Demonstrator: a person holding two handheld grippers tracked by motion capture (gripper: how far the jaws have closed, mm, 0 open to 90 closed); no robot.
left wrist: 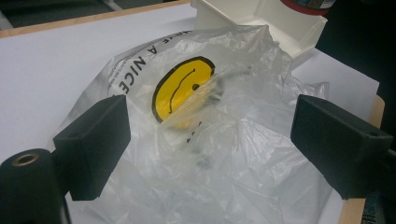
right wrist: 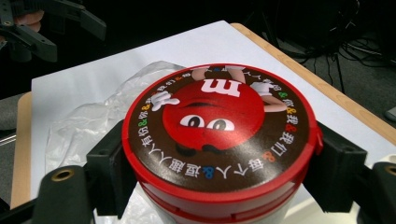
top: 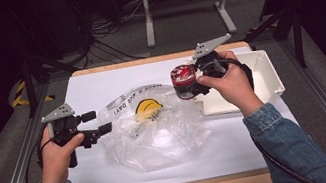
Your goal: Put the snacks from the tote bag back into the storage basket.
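**Tub held above the bag's far-right edge, bag mouth not yet opened**

The right gripper (top: 194, 85) is clamped on a round red-lidded candy tub (top: 183, 81), one black jaw on each side of the tub's wall just under the lid, as the right gripper view shows (right wrist: 219, 140). The tub is carried clear of the surface, its lid tipped toward the left in the high view, so its long axis lies closer to level than upright. It hangs over the far-right edge of the crumpled clear plastic bag with a yellow smiley face (top: 154, 123), and just left of the white open plastic tray (top: 269, 72) that sits at the right side of the white surface (top: 95, 179).

The bag lies below and to the left of the tub, spread flat across the middle of the surface, its printed face toward the far side. No open mouth can be made out in the plastic.

The left gripper (top: 98, 123) sits at the bag's left edge, its jaws standing apart with nothing pressed between them; in the left gripper view the bag (left wrist: 210, 140) lies straight ahead between the two black pads. The left gripper is therefore the nearer one to the bag. Judged from this, the coming move turns on the left gripper lifting an edge of the bag before the tub can travel leftward and down into it.
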